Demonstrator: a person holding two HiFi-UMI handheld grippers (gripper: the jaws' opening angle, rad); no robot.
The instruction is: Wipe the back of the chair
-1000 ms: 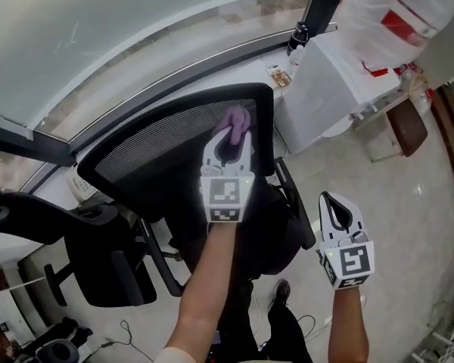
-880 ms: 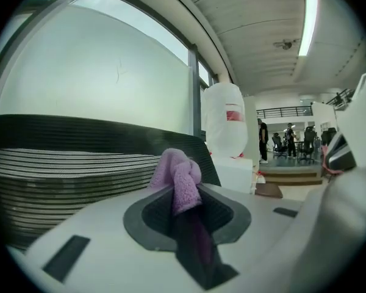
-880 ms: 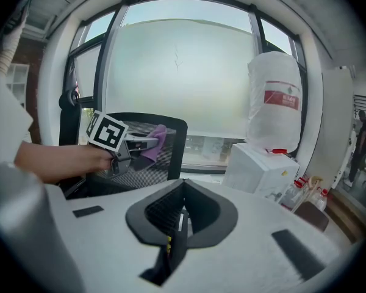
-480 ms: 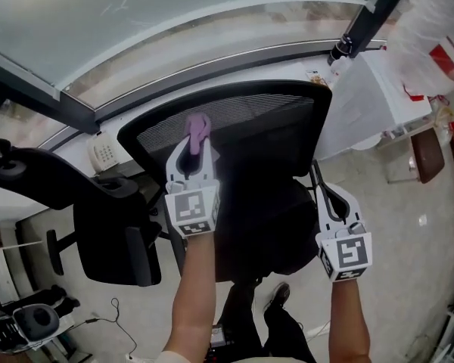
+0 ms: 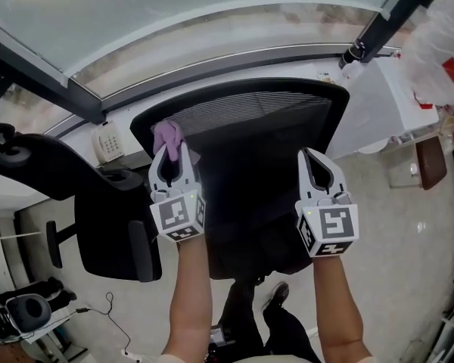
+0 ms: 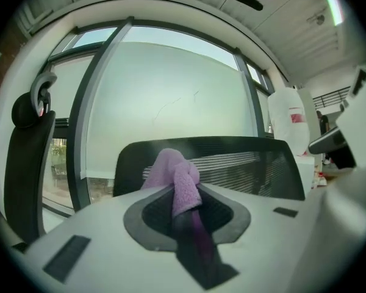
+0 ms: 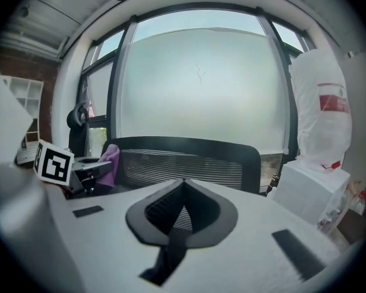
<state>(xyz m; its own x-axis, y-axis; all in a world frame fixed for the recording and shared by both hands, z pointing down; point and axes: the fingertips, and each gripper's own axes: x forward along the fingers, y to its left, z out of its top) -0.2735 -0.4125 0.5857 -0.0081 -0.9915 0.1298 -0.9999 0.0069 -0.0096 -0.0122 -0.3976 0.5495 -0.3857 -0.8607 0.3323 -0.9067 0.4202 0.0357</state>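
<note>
Left gripper (image 5: 169, 156) pinches purple cloth (image 5: 167, 134) at chair back (image 5: 257, 116) upper-left mesh. Right gripper (image 5: 309, 157), jaws together, hovers over mesh to its right. Second black chair (image 5: 30, 176) left of it.

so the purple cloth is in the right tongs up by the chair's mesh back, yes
No, the purple cloth is clamped in the left tongs, not the right; the left gripper view shows it between them. It is up by the chair's mesh back. The right tongs are shut on nothing.

Three close views, one chair (image 5: 250, 119)
</note>
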